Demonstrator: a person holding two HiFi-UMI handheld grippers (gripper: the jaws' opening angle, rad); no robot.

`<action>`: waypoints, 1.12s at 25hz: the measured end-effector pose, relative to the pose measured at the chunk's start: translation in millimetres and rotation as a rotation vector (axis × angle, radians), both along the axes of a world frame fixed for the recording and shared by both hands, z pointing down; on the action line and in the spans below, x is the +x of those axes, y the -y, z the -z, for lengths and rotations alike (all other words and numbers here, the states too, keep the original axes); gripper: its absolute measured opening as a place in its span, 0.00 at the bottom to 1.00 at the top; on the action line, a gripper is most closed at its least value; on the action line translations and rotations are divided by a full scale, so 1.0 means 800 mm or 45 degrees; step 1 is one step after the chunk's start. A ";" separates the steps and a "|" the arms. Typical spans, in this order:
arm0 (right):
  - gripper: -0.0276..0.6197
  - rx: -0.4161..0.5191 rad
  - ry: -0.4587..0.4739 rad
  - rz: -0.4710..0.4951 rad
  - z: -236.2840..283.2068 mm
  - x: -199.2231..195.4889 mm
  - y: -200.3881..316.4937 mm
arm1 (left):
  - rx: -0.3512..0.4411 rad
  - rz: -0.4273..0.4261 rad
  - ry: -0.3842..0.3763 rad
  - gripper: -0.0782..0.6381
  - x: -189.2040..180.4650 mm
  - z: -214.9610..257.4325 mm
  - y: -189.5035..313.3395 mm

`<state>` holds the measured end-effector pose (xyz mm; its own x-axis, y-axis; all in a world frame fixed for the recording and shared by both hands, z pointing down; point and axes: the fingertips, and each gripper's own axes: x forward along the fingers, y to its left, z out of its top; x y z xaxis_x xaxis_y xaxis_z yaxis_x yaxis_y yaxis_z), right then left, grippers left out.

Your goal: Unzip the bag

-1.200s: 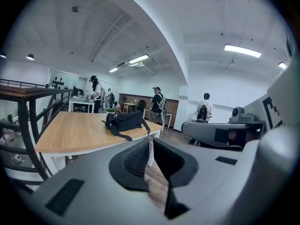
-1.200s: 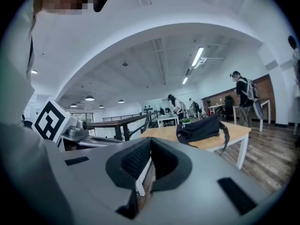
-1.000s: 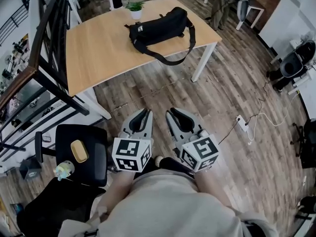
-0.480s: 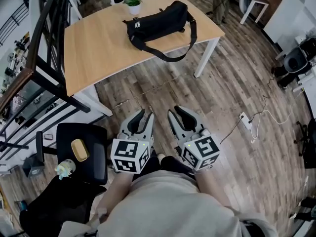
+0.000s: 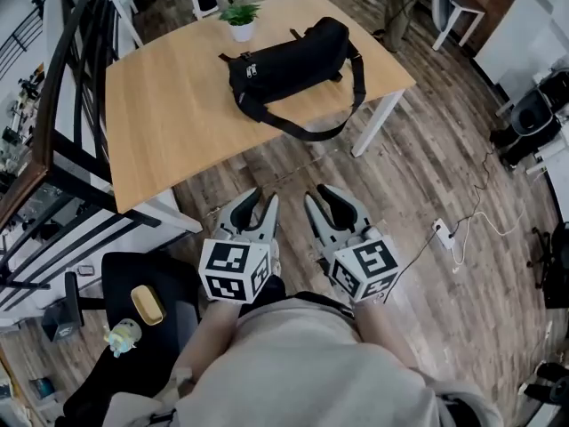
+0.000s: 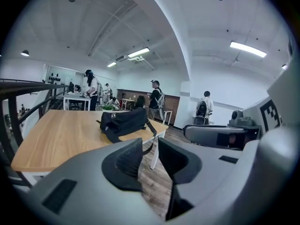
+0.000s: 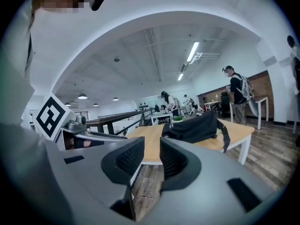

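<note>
Approach is the step I judge to be in hand, since both grippers hang over the wood-plank floor, well apart from the light wooden tabletop on white legs. The black fabric bag lies toward the tabletop's far right corner, lengthwise along the far edge. Its black shoulder strap loops out to the near right edge. To do this well, I should come in over the near edge and keep clear of that strap. One gripper should pin the bag's body so it cannot slide, and the other should go for the small pale tags at the bag's left end. I take these for zip pulls, though they are too small to be sure.

My left gripper has its jaws partly apart with a narrow gap, and nothing stands between them but floor beyond. My right gripper is opening its jaws. It too is empty and touches nothing, with the bag lying well ahead of it.
</note>
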<state>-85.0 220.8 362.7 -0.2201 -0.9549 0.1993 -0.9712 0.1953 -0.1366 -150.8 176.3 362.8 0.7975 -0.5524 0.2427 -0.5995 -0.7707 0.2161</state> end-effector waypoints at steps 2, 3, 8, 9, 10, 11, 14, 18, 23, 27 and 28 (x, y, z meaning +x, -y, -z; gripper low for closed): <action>0.19 0.003 0.002 -0.015 0.009 0.004 0.033 | 0.007 -0.015 -0.004 0.25 0.006 0.007 0.035; 0.19 0.007 0.002 -0.021 0.012 0.005 0.048 | 0.012 -0.024 -0.005 0.25 0.009 0.010 0.051; 0.19 0.025 -0.010 -0.033 0.018 0.010 0.122 | 0.030 -0.067 -0.023 0.25 0.023 0.019 0.123; 0.19 0.025 -0.013 -0.041 0.020 0.011 0.134 | 0.032 -0.070 -0.028 0.25 0.023 0.021 0.135; 0.19 0.024 -0.017 -0.048 0.021 0.013 0.145 | 0.033 -0.070 -0.032 0.25 0.023 0.021 0.146; 0.19 0.024 -0.019 -0.052 0.020 0.013 0.154 | 0.030 -0.069 -0.035 0.25 0.023 0.020 0.155; 0.19 0.007 -0.020 -0.045 0.012 0.010 0.175 | 0.003 -0.074 -0.032 0.25 0.021 0.012 0.174; 0.19 -0.033 -0.033 -0.030 0.005 0.007 0.194 | -0.035 -0.088 -0.040 0.25 0.022 0.001 0.190; 0.19 -0.050 -0.052 0.003 -0.003 0.011 0.220 | -0.059 -0.064 -0.047 0.25 0.027 -0.007 0.215; 0.19 -0.052 -0.034 0.054 -0.001 0.020 0.249 | -0.061 -0.017 -0.038 0.25 0.034 -0.008 0.241; 0.19 -0.051 -0.026 0.073 0.000 0.022 0.257 | -0.061 0.000 -0.036 0.25 0.036 -0.008 0.249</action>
